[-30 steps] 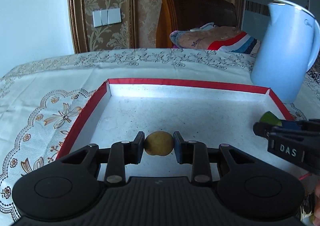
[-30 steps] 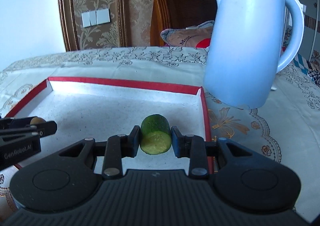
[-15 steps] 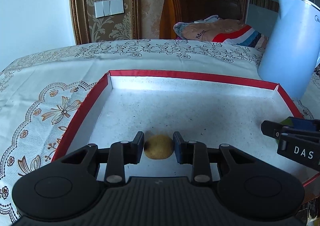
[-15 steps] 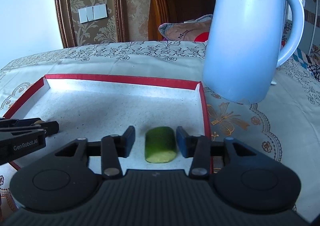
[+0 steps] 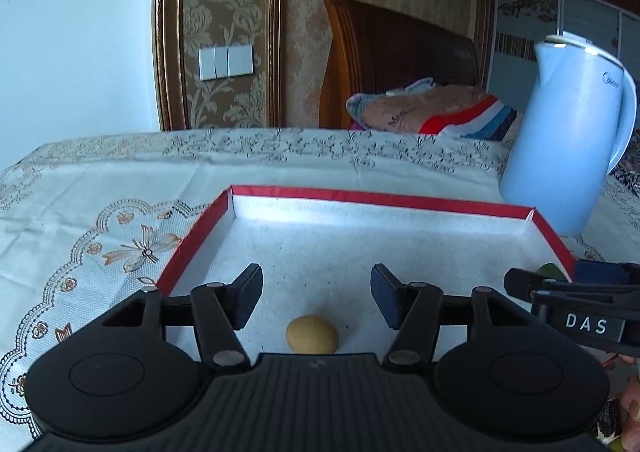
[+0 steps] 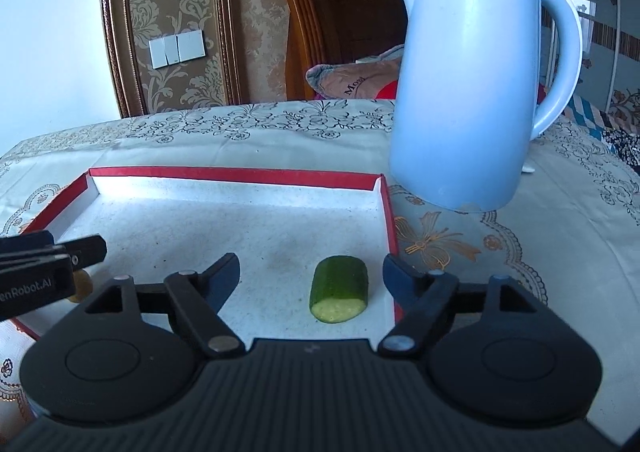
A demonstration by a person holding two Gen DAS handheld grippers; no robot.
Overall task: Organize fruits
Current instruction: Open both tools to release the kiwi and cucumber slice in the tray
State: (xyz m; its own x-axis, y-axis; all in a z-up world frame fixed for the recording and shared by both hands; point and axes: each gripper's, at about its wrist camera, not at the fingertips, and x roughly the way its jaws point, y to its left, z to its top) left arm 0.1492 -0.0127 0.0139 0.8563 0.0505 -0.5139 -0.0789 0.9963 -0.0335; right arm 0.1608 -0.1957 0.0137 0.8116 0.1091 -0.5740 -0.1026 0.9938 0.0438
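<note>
Release step: left tool (image 5: 316, 294) and right tool (image 6: 311, 276) opening, round yellow fruit (image 5: 312, 334) and cucumber piece (image 6: 339, 289) resting free near the tray's (image 6: 240, 173) near edge; next, withdraw both clear.

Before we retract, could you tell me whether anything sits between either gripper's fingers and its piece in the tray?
Nothing visible does. The cucumber piece lies free between the opening right gripper, the small yellow fruit likewise under the left gripper, both on the tray.

Two close wrist views, angled down, both over the red-rimmed tray (image 5: 384, 199)
</note>
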